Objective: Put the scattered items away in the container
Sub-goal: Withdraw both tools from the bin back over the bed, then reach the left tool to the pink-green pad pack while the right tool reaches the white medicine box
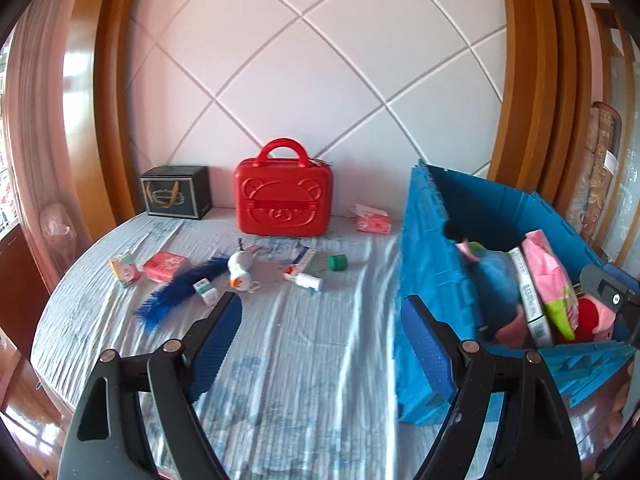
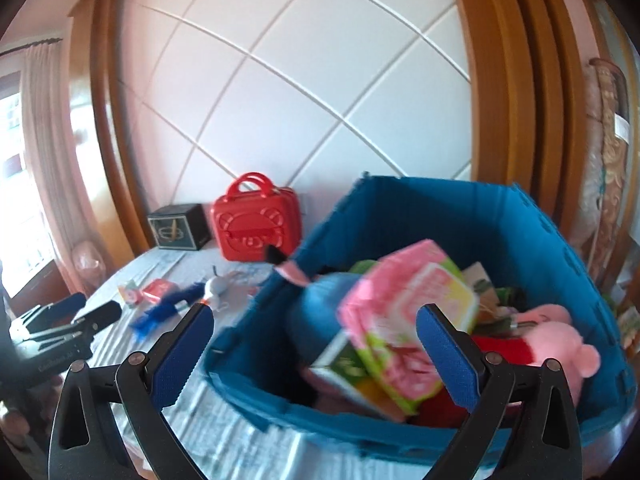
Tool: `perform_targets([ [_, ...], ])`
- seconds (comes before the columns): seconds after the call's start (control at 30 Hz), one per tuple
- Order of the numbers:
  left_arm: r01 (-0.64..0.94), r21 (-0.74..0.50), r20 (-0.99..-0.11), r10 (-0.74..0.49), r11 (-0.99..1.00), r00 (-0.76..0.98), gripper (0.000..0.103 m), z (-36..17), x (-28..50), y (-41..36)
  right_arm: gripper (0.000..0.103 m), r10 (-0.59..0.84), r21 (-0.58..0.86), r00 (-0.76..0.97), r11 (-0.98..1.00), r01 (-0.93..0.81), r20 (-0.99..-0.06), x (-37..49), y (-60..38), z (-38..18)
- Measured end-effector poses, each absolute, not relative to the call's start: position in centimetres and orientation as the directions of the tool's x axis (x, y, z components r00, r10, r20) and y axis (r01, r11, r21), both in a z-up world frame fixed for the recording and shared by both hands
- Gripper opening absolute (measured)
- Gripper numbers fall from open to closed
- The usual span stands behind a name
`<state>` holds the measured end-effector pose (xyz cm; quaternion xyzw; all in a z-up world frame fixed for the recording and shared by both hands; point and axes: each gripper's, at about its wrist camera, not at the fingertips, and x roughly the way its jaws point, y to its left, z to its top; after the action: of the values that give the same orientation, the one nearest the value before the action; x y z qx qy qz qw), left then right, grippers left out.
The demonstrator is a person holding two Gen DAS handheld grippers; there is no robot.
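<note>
- Left claw [image 1: 324, 320] spread wide, nothing between its blue-padded fingers; poised over the rumpled pale blue-and-white cloth covering the round surface [image 1: 304, 360], right finger just beside the near left corner of the container.
- Right claw [image 2: 316, 332] likewise spread wide and empty, hovering above the near rim of the blue plastic folding crate [image 2: 404, 200]; view blurred.
- Crate at the right edge of the surface, already packed: pink-and-green printed packet [image 2: 400, 312], blue plush [image 2: 320, 300], pink plush toy with red clothing [image 2: 560, 340].
- Scattered near the middle of the surface, left of the crate: white toy bird with long blue tail feathers [image 1: 240, 268], small white-and-green box [image 1: 206, 291] touching the tail, red flat packet [image 1: 166, 266], small pink-and-green carton [image 1: 125, 271], white bottle lying on its side [image 1: 308, 280], green round cap [image 1: 337, 262].
- Toward the far edge: red hard-shell case with a bear face and top handle [image 1: 284, 204], upright; dark box with gold print [image 1: 176, 192] left of it; pink tissue pack [image 1: 372, 220] to its right.
</note>
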<state>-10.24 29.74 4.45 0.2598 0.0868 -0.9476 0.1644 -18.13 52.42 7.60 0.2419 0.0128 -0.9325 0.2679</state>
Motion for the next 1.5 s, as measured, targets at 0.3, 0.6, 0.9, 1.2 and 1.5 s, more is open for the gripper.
perform_targets([
  [0.3,0.433,-0.048,-0.564,-0.333,-0.9,-0.756,0.082,2.1,-2.1,16.4,0.103,-0.563,0.103,-0.688,-0.803,0.588,-0.458,-11.0,39.5,7.5],
  [0.6,0.468,-0.047,-0.653,-0.328,-0.882,-0.683,0.082,-2.0,0.5,7.3,0.103,-0.559,0.117,-0.61,-0.783,0.611,-0.561,-8.7,29.5,3.7],
  [0.9,0.473,-0.062,-0.667,-0.316,-0.879,-0.674,0.082,-3.3,-2.9,3.0,0.103,-0.545,0.118,-0.592,-0.787,0.606,-0.593,-12.8,25.2,2.4],
  [1.2,0.585,-0.055,-0.676,-0.4,-0.809,-0.618,0.082,-3.7,-6.3,-3.0,0.103,-0.571,0.151,-0.504,-0.746,0.649,-0.648,-20.3,20.0,-0.9],
  [1.5,0.601,-0.043,-0.728,-0.387,-0.798,-0.566,0.082,-6.2,-10.0,-9.3,0.103,-0.528,0.168,-0.428,-0.751,0.639,-0.734,-24.3,14.4,-4.8],
])
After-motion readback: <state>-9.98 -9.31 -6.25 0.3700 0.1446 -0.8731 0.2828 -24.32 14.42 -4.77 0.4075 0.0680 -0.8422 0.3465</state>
